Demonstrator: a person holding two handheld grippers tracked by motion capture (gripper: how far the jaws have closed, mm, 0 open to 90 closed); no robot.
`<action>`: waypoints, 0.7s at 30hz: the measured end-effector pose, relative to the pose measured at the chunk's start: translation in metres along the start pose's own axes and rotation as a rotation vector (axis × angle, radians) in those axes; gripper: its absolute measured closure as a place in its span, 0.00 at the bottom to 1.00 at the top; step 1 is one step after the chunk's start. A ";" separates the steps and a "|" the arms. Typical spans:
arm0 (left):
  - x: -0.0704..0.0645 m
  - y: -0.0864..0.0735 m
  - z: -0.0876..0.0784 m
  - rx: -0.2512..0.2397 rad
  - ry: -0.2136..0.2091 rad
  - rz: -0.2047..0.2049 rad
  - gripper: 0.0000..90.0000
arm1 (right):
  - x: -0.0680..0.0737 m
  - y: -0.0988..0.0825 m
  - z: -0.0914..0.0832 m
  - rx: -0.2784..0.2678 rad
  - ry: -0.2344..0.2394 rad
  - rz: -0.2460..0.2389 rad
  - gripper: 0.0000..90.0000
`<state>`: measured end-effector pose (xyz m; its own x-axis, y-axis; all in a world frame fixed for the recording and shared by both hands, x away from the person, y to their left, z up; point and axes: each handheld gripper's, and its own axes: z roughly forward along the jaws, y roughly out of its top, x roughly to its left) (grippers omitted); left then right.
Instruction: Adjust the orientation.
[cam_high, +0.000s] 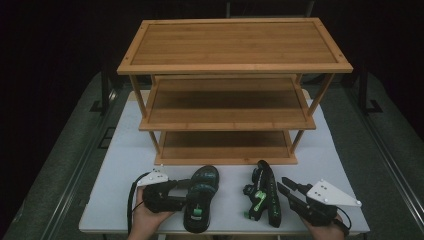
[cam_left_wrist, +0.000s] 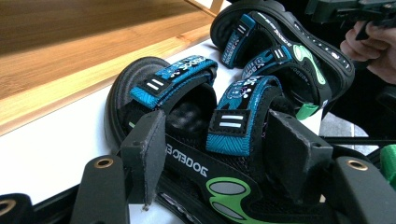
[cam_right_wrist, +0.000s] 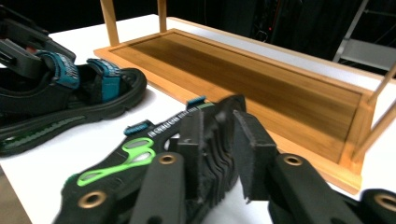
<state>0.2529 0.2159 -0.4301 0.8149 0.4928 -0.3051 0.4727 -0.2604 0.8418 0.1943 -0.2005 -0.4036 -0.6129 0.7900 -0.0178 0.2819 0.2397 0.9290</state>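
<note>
Black with blue straps and green trim, two sandals lie on the white bench (cam_high: 125, 165) in front of one bamboo rack (cam_high: 234, 65) that has three shelves. Two tongs are in play, one in each of the person's hands. The left sandal (cam_high: 200, 197) sits flat on its sole, toe toward the rack, and the left tongs (cam_high: 181, 192) reach in from its left side; in the left gripper view the two black pads (cam_left_wrist: 144, 154) stand on either side of the sandal's heel end (cam_left_wrist: 219, 154), the left pad against the side of the sole, the right one close beside the strap, though I cannot tell whether it presses. The right sandal (cam_high: 264, 195) is tipped up on its edge, sole facing right, well apart from its mate. The right tongs (cam_high: 290, 192) come at it from the right; in the right gripper view their pads (cam_right_wrist: 252, 154) are pinched on the ridged sole of that sandal (cam_right_wrist: 140, 158), holding it at the edge. The bench top is smooth and pale, set on a grey-green floor (cam_high: 60, 150), with the room behind the rack dark.
</note>
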 end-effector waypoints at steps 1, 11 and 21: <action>0.000 0.000 0.000 0.002 0.002 0.003 0.42 | 0.002 0.001 0.000 0.002 0.006 -0.005 0.87; 0.000 0.000 0.001 -0.001 -0.005 0.007 0.41 | 0.020 0.004 0.015 0.060 0.056 -0.066 0.95; 0.000 -0.001 0.001 -0.006 -0.007 0.005 0.41 | 0.019 0.001 0.015 0.080 0.028 -0.080 0.99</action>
<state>0.2525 0.2156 -0.4311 0.8194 0.4857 -0.3042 0.4669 -0.2578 0.8459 0.1942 -0.1769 -0.4086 -0.6561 0.7505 -0.0792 0.2885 0.3464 0.8926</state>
